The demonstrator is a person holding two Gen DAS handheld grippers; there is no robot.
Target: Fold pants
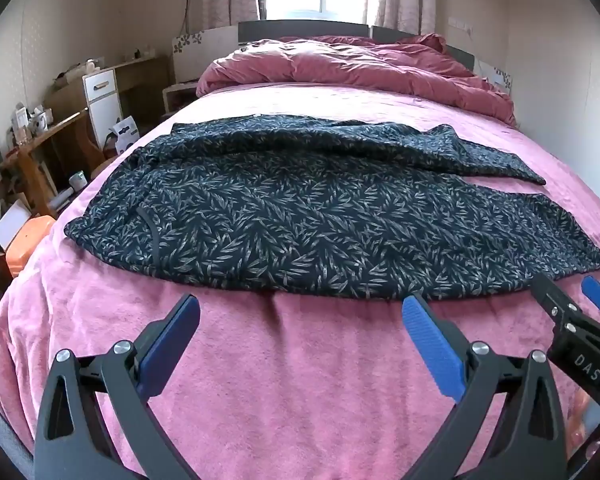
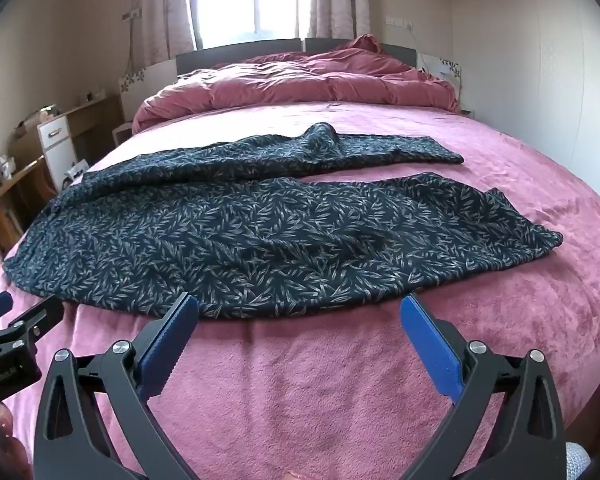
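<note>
Pink bed (image 1: 300, 380), leaf-print pants (image 1: 300, 220) just beyond both empty, wide-apart claws (image 1: 300, 312) (image 2: 300, 312).

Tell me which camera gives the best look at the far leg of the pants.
The right wrist view: the far leg lies in full there, out to its hem, apart from the near leg. The left wrist view shows it foreshortened, narrowing to a point at the right.
</note>
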